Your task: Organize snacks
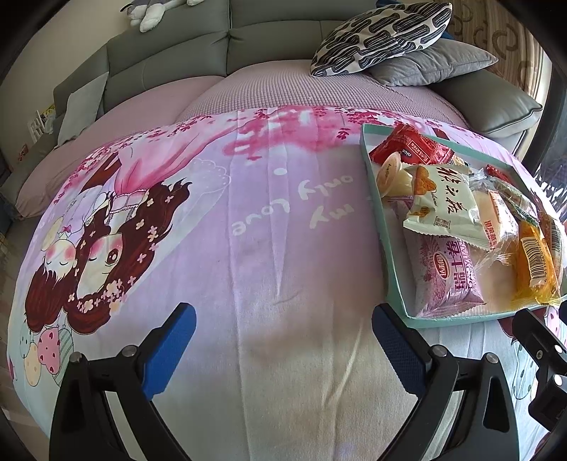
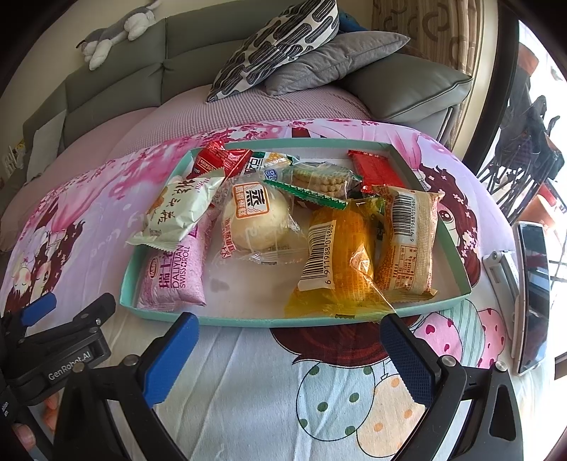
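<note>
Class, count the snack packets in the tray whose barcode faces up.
2: the orange packet at the tray's near edge, and the tan packet touching its right side. Other packets may hide barcodes underneath.

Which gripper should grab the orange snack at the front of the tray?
Probably the right gripper: it's open and faces the orange snack packet by the teal tray front rim. The left gripper, also open, points at bare blanket, tray off to its side.

Grey sofa [image 1: 184,49] with cushions [image 1: 382,33] behind a pink cartoon blanket [image 1: 248,220].
</note>
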Available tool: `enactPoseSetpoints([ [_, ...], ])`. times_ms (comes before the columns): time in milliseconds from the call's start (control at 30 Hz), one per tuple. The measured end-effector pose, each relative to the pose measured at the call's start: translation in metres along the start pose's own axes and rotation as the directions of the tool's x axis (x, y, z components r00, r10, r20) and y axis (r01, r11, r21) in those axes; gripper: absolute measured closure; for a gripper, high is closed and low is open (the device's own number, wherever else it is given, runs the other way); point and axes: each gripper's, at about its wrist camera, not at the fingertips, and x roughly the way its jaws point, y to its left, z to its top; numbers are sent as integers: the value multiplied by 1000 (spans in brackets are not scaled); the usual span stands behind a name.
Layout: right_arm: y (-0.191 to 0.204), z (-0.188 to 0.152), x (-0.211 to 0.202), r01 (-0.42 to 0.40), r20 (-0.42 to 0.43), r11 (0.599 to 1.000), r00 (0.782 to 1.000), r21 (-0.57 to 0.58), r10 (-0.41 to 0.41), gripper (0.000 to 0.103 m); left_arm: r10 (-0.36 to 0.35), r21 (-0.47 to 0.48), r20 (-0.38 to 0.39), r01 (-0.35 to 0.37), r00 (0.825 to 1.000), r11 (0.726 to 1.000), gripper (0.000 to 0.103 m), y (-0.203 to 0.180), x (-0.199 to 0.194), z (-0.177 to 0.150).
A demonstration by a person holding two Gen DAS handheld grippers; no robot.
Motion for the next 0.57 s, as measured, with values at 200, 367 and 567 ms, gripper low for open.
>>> enactPoseSetpoints([
  [200,-1,-1,-3,1,-1,1000,1000,3,-1,0,0,0,3,0,1000,1000,3,0,-1,-1],
  [367,-2,0,-4,4,-9,1000,1000,5,-4,0,15,-9,12,-15,1000,1000,3,3,-3,-2],
  [567,0,-1,-4,7,-13,1000,1000,7,-7,0,17,-12,16,-17,1000,1000,3,5,-5,-3],
])
